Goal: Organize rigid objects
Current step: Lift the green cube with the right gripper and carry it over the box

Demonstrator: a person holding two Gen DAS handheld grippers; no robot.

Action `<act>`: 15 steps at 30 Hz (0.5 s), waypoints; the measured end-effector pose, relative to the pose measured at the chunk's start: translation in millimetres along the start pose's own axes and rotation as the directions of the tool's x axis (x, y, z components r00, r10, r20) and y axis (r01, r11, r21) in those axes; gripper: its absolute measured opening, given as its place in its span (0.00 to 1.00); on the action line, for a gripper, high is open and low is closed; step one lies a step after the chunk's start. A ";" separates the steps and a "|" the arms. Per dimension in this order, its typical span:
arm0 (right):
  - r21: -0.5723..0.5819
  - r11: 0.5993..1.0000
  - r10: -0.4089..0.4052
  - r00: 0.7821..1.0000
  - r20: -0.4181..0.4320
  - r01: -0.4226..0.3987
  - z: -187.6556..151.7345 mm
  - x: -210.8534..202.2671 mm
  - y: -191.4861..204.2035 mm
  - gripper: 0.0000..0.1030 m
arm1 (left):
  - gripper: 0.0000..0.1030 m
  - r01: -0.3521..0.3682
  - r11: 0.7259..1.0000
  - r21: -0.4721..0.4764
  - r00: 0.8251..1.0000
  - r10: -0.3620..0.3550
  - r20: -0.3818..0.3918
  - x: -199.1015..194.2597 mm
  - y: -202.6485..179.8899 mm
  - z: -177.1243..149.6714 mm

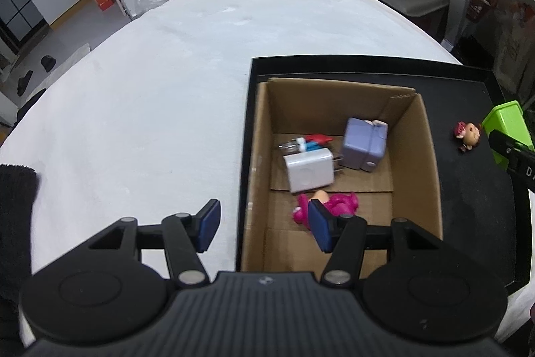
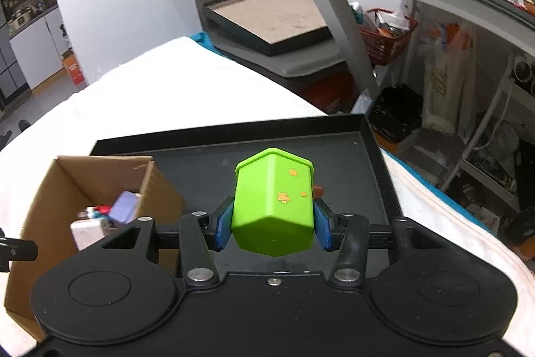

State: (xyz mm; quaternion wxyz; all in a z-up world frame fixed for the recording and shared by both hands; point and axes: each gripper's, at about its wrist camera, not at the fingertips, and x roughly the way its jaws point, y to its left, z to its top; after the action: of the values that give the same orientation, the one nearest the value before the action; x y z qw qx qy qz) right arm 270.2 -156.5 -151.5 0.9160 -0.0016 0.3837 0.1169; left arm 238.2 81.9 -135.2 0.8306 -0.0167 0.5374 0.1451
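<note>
- Green hexagonal cup (image 2: 274, 209) with gold stars, held tilted above the black tray (image 2: 381, 156).
- Right gripper (image 2: 272, 228) clamps its blue pads on the cup's sides.
- Left gripper (image 1: 264, 226) stands half open, empty, over the cardboard box's (image 1: 431, 156) edge.
- Box holds a white charger (image 1: 309, 169); the tray sits on a white cloth (image 1: 150, 89).

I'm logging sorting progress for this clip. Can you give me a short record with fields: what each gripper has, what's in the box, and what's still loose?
right gripper: shut on the green container, held above the black tray
left gripper: open, nothing between the pads, over the near-left edge of the cardboard box
in the box: white charger, purple case, pink toy, a small red and blue item
still loose: small figurine on the tray, beside the box
</note>
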 end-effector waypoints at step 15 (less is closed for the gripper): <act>-0.035 0.993 0.117 0.988 0.097 -0.114 10.8 -22.3 32.2 0.46 | 0.54 0.048 0.997 -0.055 0.999 -0.048 0.000 3.2 39.8 -11.3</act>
State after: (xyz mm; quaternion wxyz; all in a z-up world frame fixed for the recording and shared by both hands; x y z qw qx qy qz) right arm 255.8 -128.9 -125.5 0.9255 0.0131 0.3356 0.1752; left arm 219.0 118.6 -137.8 0.8326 -0.0526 0.5333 0.1402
